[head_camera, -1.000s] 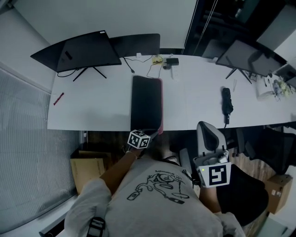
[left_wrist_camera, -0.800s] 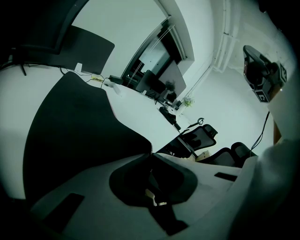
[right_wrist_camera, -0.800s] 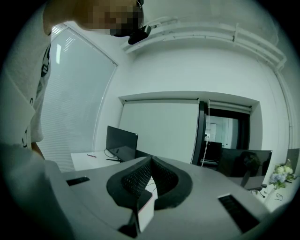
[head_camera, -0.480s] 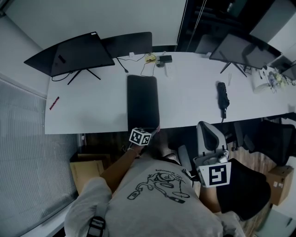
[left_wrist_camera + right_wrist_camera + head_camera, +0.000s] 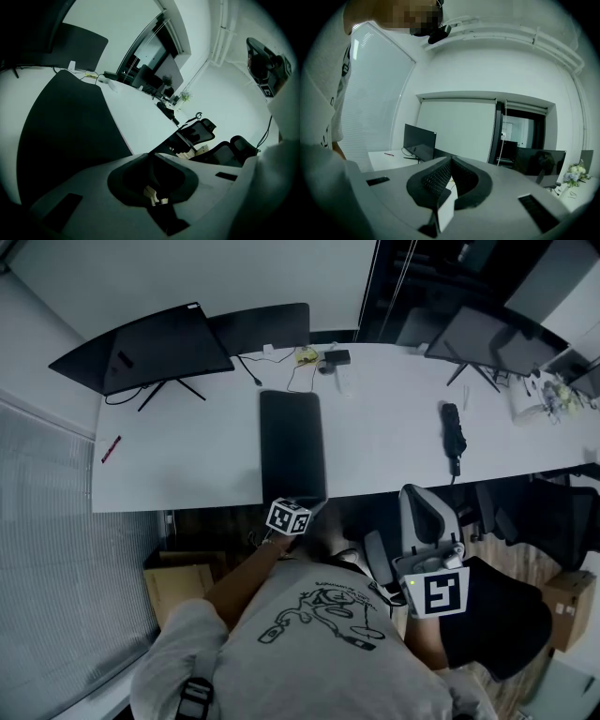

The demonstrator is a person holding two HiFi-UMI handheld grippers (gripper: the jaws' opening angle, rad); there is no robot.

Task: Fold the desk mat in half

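The black desk mat [image 5: 292, 442] lies flat on the white desk [image 5: 187, 465] as a narrow strip that reaches the desk's near edge. In the left gripper view the desk mat [image 5: 65, 122] fills the left side. My left gripper [image 5: 305, 505] hovers just off the mat's near right corner. Its jaws [image 5: 150, 157] are opening, the gap is still narrow, and nothing is between them. My right gripper [image 5: 421, 497] is held low by the person's body, off the desk. In its own view the right gripper [image 5: 451, 161] is shut on nothing.
Two dark monitors [image 5: 150, 348] stand at the desk's back left and another monitor [image 5: 487, 348] at the back right. Cables and a power strip [image 5: 328, 360] lie behind the mat. A black folded umbrella [image 5: 453, 442] lies at the right, a red pen [image 5: 111, 448] at the left. Office chairs [image 5: 553, 521] stand near right.
A pink edge showed along the mat's right side and near corner a second ago; now the mat lies flat and all black. My left gripper has stayed at the near corner.
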